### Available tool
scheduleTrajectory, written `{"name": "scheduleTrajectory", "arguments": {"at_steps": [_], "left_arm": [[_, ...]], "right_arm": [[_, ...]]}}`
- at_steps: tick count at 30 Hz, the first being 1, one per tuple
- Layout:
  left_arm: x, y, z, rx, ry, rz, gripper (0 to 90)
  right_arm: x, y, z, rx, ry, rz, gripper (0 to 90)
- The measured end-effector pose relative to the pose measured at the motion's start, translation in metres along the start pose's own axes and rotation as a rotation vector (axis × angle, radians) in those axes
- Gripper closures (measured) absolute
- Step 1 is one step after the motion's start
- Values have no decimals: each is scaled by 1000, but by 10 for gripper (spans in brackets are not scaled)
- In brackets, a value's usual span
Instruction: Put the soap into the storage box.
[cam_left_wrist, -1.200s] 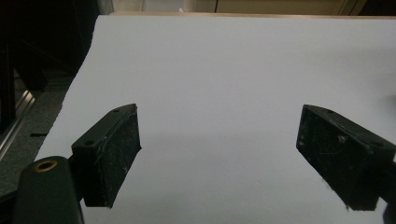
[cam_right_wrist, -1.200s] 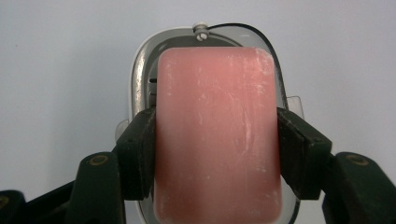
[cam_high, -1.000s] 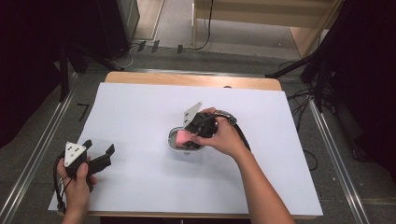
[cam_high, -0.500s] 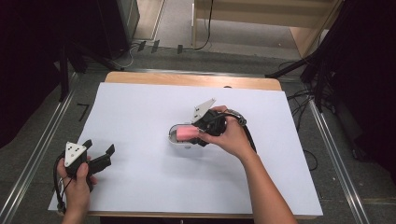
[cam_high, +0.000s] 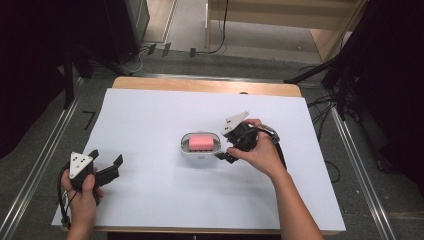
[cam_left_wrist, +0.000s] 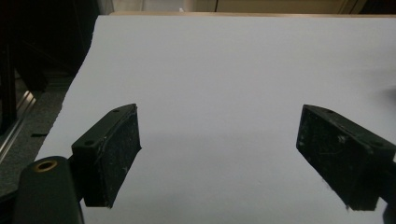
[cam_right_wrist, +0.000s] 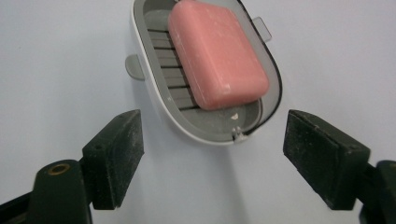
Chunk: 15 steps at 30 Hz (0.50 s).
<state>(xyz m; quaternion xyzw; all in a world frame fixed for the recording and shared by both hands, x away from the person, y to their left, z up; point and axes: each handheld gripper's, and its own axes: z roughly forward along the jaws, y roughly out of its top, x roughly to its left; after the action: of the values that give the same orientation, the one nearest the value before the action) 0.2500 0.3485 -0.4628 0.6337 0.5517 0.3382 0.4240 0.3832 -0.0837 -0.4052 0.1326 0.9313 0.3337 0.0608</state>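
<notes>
- Pink soap bar: one piece, rounded corners, pale flecks on its top face; lies flat inside the soap dish, set toward one end so that a strip of ribbed grey floor shows beside it; seen also from the high view
- Soap dish: oval, white outer wall, grey slatted insert, small grey tabs on its long sides and a small clip at the near end; stands lidless on the surface near the middle, a little right of centre in the high view
- White sheet: covers nearly all of the surface; plain, unmarked
- Surface: wooden, its bare edge showing as a strip along the far side beyond the sheet
- Right claw: spread, its jaws having just been opening, nothing between the pads; both pads stand just short of the dish's near end, one to each side, apart from the dish wall; in the high view the right claw sits just right of the dish, gripped by the person's right hand
- Left claw: spread wide, nothing between the pads, white sheet beneath; in the high view the left claw is at the near left of the surface, well apart from the dish, held in the person's left hand
- Grey three-cornered plate: one on top of each claw
</notes>
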Motion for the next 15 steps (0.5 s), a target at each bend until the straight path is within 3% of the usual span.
{"name": "scheduleTrajectory", "arguments": {"at_steps": [11,15], "left_arm": [[0,0,0,-1,1,0,144],[0,0,0,0,0,1,144]], "right_arm": [[0,-23,-9,6,-59,57,122],[3,-31,-8,29,-113,71,1]]}}
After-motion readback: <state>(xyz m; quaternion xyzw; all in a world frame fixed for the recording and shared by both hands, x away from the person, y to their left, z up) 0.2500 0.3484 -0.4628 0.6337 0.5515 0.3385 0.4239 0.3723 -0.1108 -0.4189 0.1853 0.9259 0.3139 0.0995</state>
